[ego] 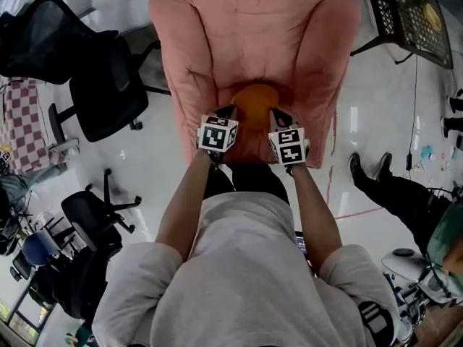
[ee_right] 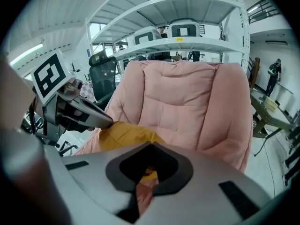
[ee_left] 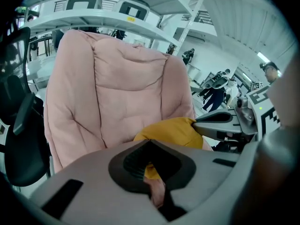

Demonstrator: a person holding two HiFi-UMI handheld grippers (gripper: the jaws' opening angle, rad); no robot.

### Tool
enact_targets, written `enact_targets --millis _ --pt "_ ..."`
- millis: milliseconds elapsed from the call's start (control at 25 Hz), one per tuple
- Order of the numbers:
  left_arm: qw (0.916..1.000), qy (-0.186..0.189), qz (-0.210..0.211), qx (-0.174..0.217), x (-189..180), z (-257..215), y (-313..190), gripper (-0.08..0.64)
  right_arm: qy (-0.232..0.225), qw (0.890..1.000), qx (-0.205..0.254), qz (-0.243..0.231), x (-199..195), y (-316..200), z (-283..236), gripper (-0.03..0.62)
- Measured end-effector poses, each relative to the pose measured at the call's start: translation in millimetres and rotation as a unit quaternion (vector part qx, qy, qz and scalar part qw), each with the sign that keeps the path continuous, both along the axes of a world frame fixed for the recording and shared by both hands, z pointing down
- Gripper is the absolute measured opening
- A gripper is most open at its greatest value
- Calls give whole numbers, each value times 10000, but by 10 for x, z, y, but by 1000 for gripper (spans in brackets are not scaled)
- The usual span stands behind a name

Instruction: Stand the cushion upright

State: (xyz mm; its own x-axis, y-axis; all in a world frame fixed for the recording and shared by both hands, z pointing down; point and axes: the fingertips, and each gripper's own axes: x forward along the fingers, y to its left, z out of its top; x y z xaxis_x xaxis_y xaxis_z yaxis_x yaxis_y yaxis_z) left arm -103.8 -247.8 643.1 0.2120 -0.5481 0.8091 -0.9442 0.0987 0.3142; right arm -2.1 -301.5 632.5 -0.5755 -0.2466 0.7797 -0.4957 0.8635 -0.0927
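A mustard-yellow cushion rests on the seat of a pink padded armchair, in front of its backrest. My left gripper is shut on the cushion's left edge, my right gripper on its right edge. In the left gripper view, yellow fabric is pinched between the closed jaws. The cushion bulges beyond them, and the right gripper touches its far side. The right gripper view shows the same pinch on the cushion, with the left gripper at its left.
Black office chairs and a checkered cloth stand to the left of the armchair. A black mesh table is at the back right, and another person's legs are at the right. White shelving rises behind the armchair.
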Motion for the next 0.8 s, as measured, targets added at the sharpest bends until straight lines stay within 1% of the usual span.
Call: enact_targets --millis 240,800 --pt "9998 -79 -71 153 -49 -31 -253 17 -33 10000 65 -22 -41 -241 21 15" --pt "9988 -136 -314 338 -290 -53 -747 17 -82 9997 74 -218 -262 -711 49 15"
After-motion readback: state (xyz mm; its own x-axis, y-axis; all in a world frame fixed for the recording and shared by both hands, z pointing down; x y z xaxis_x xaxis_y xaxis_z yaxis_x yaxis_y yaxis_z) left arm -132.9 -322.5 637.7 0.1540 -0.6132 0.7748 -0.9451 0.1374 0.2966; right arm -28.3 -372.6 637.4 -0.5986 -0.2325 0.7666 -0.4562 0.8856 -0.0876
